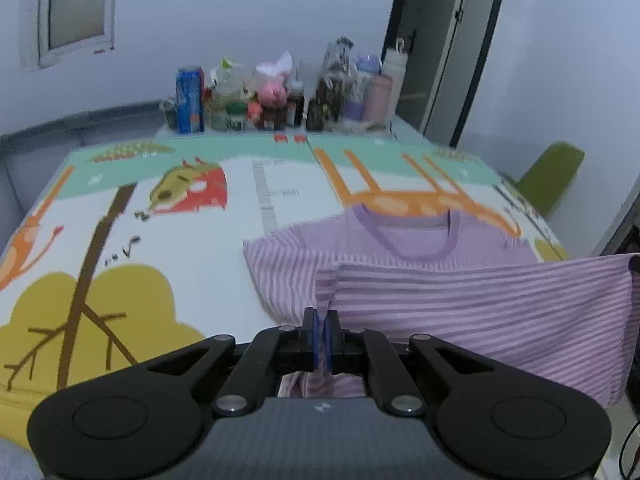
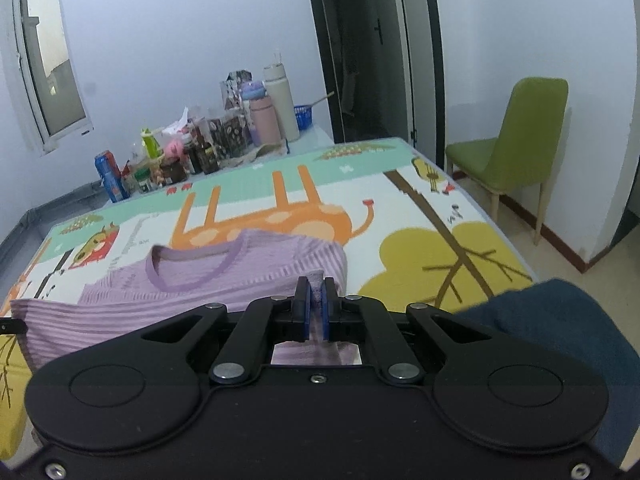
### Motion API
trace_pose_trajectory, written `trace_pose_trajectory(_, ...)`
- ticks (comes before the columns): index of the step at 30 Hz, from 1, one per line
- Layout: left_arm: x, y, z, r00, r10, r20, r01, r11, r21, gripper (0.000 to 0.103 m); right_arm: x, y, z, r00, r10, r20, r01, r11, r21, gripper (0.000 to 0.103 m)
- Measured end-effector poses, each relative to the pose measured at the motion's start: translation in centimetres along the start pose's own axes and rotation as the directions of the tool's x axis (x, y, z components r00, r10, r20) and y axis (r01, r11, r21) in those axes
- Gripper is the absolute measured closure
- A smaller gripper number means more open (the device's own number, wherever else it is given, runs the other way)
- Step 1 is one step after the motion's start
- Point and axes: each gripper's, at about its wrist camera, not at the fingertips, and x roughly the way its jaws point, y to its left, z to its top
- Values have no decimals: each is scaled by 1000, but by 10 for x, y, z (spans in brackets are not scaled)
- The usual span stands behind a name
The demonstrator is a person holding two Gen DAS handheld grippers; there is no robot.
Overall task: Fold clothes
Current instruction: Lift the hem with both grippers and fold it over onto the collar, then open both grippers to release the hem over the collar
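Across the table lies a play mat (image 1: 168, 248) printed with cartoon pictures — an orange giraffe, yellow-topped trees with brown trunks, a red and green shape, a mint-green band along the far edge. On the mat rests a lilac striped shirt (image 1: 404, 248), its collar end flat on the giraffe print with the neckline facing up, while its near hem is lifted off the surface and stretched between the two tools. From the left wrist view, the left gripper (image 1: 321, 320) has its blue-padded fingers pressed together on one corner of the hem; from the right wrist view, the right gripper (image 2: 315, 292) pinches the other corner the same way, fabric bunched between its pads. At the far end of the table stands a crowd of bottles and jars (image 2: 192, 152), among them a blue can (image 1: 189, 98), a pink flask (image 2: 264, 122) and a tall pale flask (image 2: 282, 100), with a small blue basket (image 2: 303, 115) behind. Pale bluish walls close the room, with a window (image 2: 48, 68) on the left and a dark doorway (image 2: 360, 48) beyond the table. A green chair (image 2: 516, 148) stands beside the table on the right — near the wall — and a dark blue cloth (image 2: 568, 328) fills the lower right corner of the right wrist view.
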Motion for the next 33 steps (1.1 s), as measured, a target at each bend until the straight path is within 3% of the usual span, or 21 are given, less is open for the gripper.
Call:
trace_pose_trajectory(7,-5,3,27,997,19,79,-20,1000,6,99,6,12,29,998,19,62,-16,999,-44,99)
trace_pose_trajectory(16,30,8,68,992,46,114,-47,999,2,99,60,21,64,997,12,75,-7,998,-69,99)
trace_pose_trajectory(25,91,18,94,994,76,74,-74,997,-27,99,136,29,83,999,-19,43,24,993,-113,99)
trace_pose_trajectory(30,113,24,92,990,136,36,-135,990,-31,99,181,29,83,1000,-24,-1,24,993,-113,99)
trace_pose_trajectory(33,126,27,91,985,173,13,-173,984,-32,94,205,28,78,999,-22,-41,18,995,-97,98)
